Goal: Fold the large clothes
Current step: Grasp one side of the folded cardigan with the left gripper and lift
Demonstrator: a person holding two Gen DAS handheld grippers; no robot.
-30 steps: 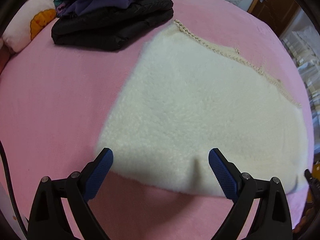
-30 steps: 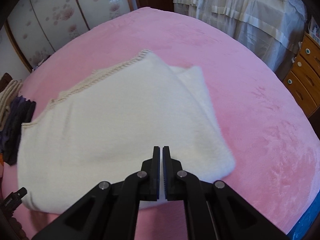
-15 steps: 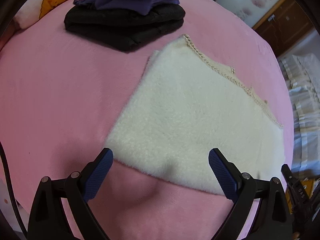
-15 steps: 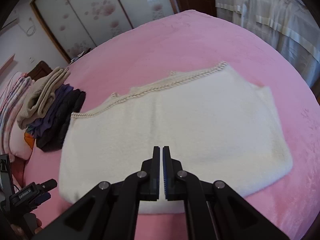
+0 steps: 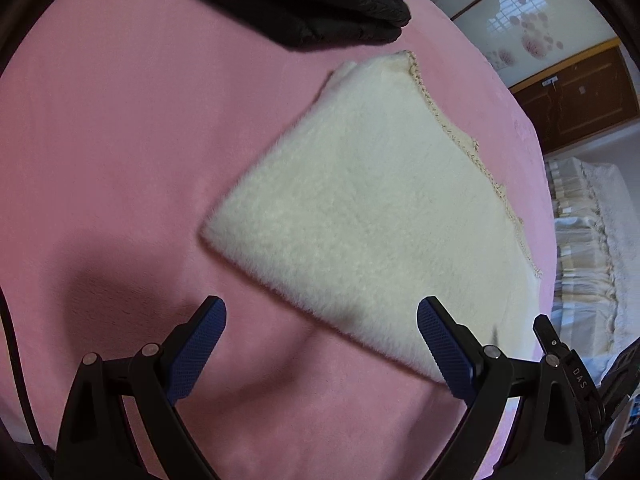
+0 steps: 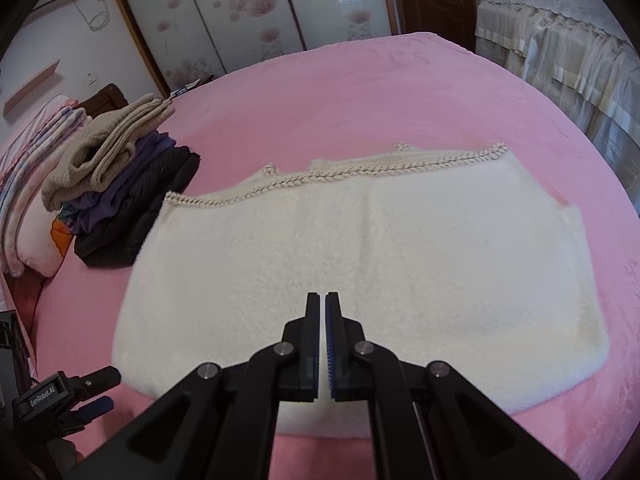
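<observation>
a: what's changed at the bottom of the frame?

b: the left gripper (image 5: 322,338), jaws spread and empty, has swung off the cream fleece garment (image 6: 360,264) onto bare pink bedspread (image 5: 120,140). the right gripper (image 6: 323,312) stays pressed together, holding nothing.

a: so this fold's done?

b: likely. it lies mid-frame as a flat, plush rectangle, braided trim (image 6: 340,176) along its far edge. upper left, a stack of folded clothes (image 6: 120,184) waits.

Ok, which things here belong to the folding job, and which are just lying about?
Job:
- white fleece garment, folded flat on the pink bed cover
- left gripper, open
- right gripper, shut, empty

Lying about:
- stack of folded clothes
- pillow
- wardrobe doors
</observation>
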